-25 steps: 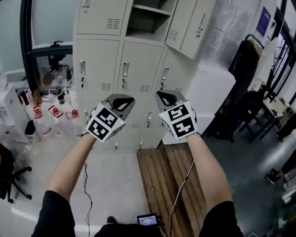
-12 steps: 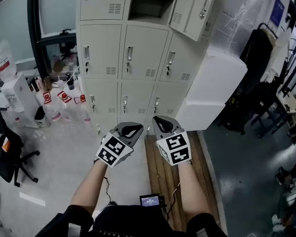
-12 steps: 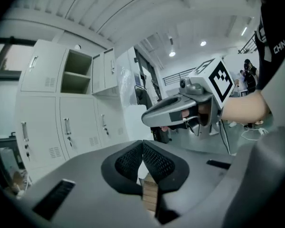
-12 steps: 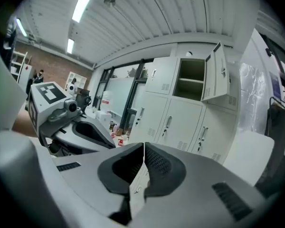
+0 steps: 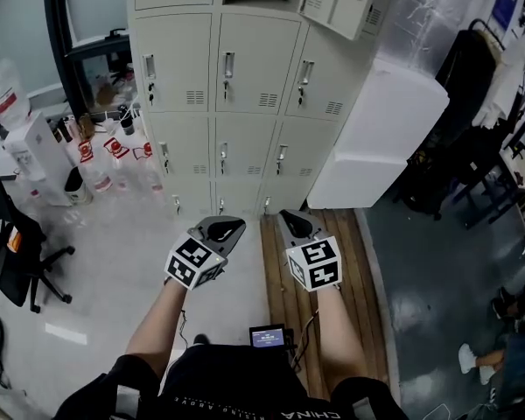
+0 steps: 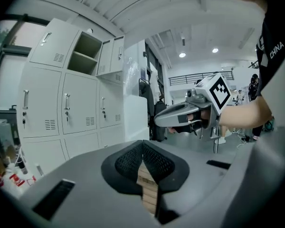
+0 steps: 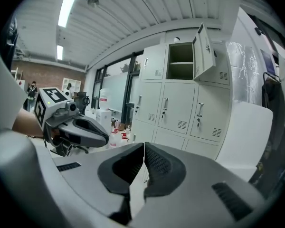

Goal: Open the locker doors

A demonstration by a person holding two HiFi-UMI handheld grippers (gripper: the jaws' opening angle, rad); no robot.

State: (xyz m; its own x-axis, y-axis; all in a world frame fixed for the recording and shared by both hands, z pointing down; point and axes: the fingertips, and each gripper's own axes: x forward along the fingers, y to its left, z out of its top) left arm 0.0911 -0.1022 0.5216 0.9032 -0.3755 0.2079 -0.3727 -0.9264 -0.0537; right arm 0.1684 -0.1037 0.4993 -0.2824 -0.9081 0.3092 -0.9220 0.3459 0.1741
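Compared with a second ago, both grippers are seen lower in the head view and the locker bank [image 5: 245, 103] stands farther off. A step back from the lockers is indicated.

The left gripper [image 5: 219, 227] and the right gripper [image 5: 296, 224] are held side by side above the floor, well apart from every door. The right one is positioned over the wooden boards [image 5: 284, 274]. In each gripper view the jaws are seen pressed together with nothing between them, so no handle is gripped.

In the top row, one open compartment [image 7: 180, 63] is exposed, and its open door [image 7: 203, 44] is swung out to the right. The top-left door [image 7: 152, 61] is shut. The middle-row doors [image 5: 249, 59] and the lower doors [image 5: 223, 151] are also shut, and their handles are untouched.

The task is judged to be at an early stage, with one door opened and many remaining. The withdrawal is judged to be a repositioning toward the lower rows, which are brought into fuller view. Before any further handle can be taken, a gripper must be brought close to it and its jaws parted.
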